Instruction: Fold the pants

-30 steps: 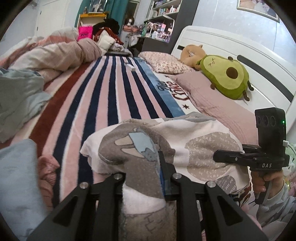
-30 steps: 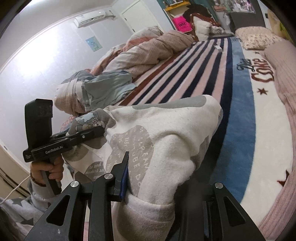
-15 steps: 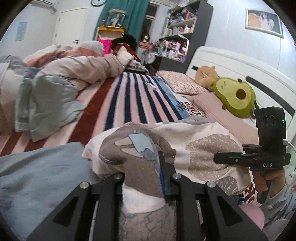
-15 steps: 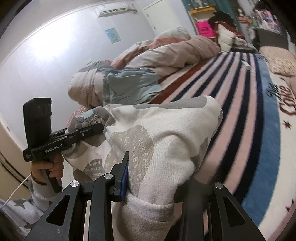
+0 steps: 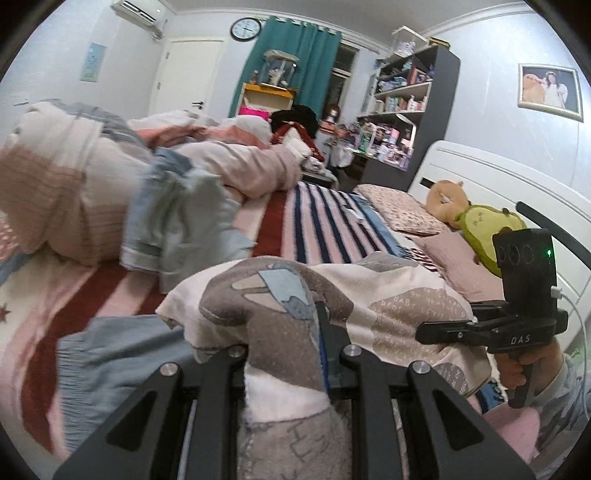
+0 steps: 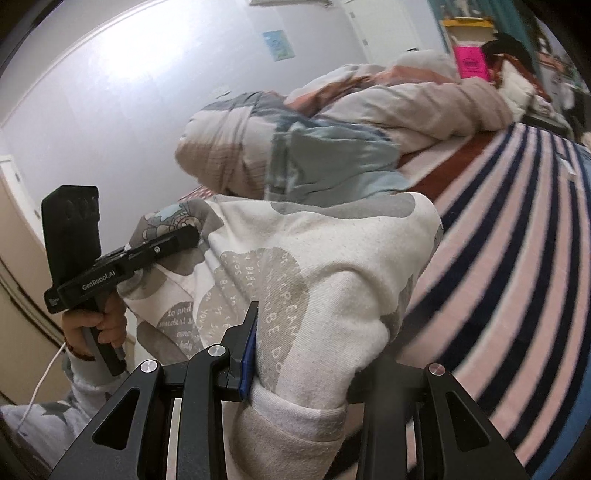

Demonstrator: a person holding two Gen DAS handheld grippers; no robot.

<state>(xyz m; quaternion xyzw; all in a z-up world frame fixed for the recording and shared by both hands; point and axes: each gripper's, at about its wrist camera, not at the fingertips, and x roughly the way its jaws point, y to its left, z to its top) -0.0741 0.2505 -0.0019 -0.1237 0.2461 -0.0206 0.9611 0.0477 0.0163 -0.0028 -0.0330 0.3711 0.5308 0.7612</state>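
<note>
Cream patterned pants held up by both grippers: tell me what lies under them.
Under the cream patterned pants: the striped blanket and a grey-blue cloth. Whatever lies directly beneath the draped fabric is hidden.

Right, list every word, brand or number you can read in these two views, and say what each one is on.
"DAS": on the right gripper body, left wrist view.
"GenRobot.AI": on the left gripper body, right wrist view.
"BABY", "DREAM", "to and": scraps of print on the pants; the rest is too small or creased.
Wall clock numerals: too small.
Pink bag print: blurred.
</note>
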